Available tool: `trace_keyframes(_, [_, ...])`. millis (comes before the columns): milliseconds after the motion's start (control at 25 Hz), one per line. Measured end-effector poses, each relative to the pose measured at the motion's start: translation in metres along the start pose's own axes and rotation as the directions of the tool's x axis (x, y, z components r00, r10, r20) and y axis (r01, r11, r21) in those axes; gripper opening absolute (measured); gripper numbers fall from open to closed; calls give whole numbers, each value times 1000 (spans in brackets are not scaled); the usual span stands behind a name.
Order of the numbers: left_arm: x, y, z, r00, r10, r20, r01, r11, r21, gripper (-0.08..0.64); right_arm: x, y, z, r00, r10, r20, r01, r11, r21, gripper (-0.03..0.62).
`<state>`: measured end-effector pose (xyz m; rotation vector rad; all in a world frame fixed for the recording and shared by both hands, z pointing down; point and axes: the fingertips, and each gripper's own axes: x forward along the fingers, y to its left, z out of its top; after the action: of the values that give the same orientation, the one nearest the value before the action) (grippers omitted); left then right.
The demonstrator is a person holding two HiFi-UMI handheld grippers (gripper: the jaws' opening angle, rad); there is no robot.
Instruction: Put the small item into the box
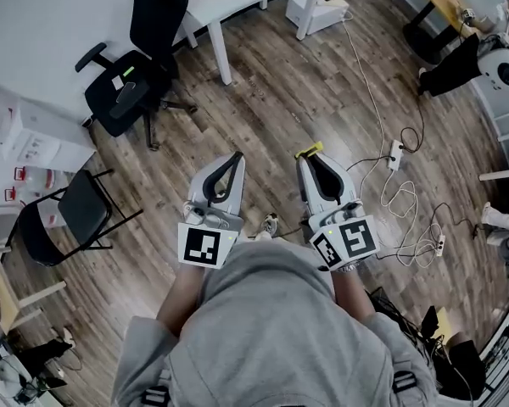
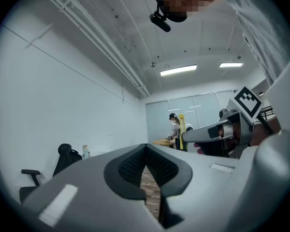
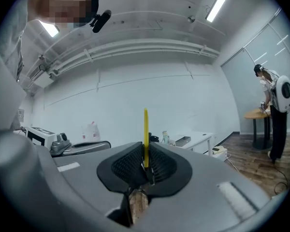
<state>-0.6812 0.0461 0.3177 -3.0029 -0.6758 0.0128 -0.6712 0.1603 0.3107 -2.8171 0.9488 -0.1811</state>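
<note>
A thin flat yellow item (image 3: 145,132) stands upright, pinched between the jaws of my right gripper (image 3: 146,154). In the head view the yellow item (image 1: 308,150) sticks out at the tip of the right gripper (image 1: 310,156), which is held in the air over the wooden floor. Just to its left, my left gripper (image 1: 236,157) is at about the same height. The left gripper (image 2: 146,148) has its jaws closed together with nothing between them. The left gripper view also shows the right gripper (image 2: 217,132) beside it. I cannot pick out a target box for certain.
A black office chair (image 1: 131,83) and a black folding chair (image 1: 76,214) stand to the left. At the top are a white table (image 1: 237,2) and a white box-like unit (image 1: 318,8) on the floor. A power strip with cables (image 1: 396,153) lies to the right. A person (image 1: 462,58) stands far right.
</note>
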Motion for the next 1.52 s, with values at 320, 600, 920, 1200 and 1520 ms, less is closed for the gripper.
trace_keyframes(320, [0,-23,2,1000,-5,9,5,1000,-5,3,-24,-5,2,1000,-9,13,10,999,-31,64])
trace_keyframes(600, [6,-39,4,1000,-6,10,6,1000,5,3,-34,-22,-3,1000,-15,8,15,999,-40,64])
trace_keyframes(920, [26,-13,-4,1000,10,-3,-10,1000,-8,3,-3,-32,-3,1000,-6,3,6,999,-48,64])
trace_keyframes(1200, [72,2,-4,1000,-22,10,22,1000,-21,3,29,-60,2,999,-30,-15,29,998,-51,64])
trace_keyframes(1520, [128,30,-5,999,-35,-7,35,999,-32,3,78,-93,14,999,-42,-21,41,998,-47,64])
